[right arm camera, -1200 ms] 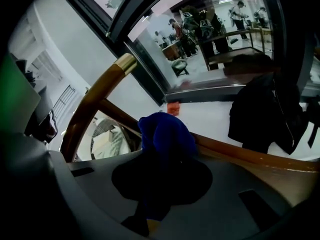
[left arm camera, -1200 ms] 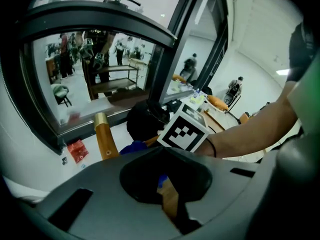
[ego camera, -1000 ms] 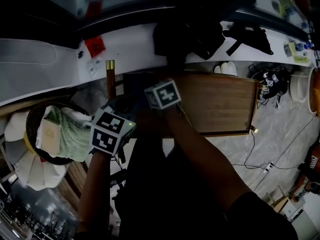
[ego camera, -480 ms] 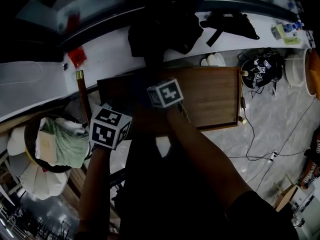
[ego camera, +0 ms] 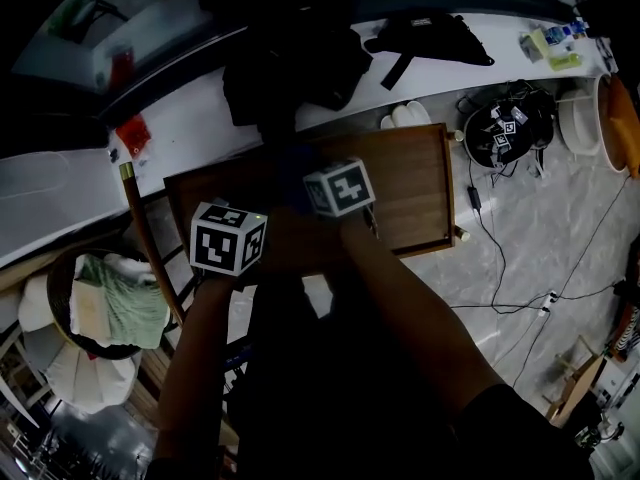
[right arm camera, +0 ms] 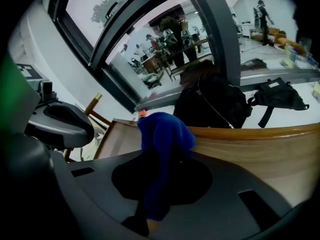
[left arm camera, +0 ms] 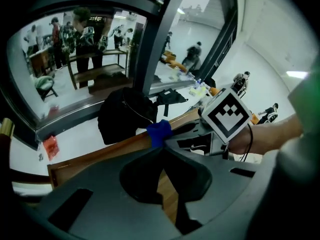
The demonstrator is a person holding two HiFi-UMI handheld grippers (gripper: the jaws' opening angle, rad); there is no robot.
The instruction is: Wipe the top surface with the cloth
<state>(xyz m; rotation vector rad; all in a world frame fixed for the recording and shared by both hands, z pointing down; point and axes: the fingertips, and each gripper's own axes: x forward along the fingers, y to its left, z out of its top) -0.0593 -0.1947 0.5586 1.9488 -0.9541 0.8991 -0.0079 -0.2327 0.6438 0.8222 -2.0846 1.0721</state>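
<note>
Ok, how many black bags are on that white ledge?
2: a big backpack behind the table, a smaller bag to its right. Others may be hidden.

The wooden table (ego camera: 410, 193) has a brown rectangular top, its grain running left to right. A blue cloth (right arm camera: 162, 134) sits bunched on the top near the far edge, toward the far-left corner. Just beyond the table's far edge runs a white ledge (ego camera: 200, 118). On it lie a black backpack (ego camera: 290, 63) opposite the table's left half, a black strapped bag (ego camera: 425, 36) further right, and a red packet (ego camera: 132, 133) past the left corner.
</note>
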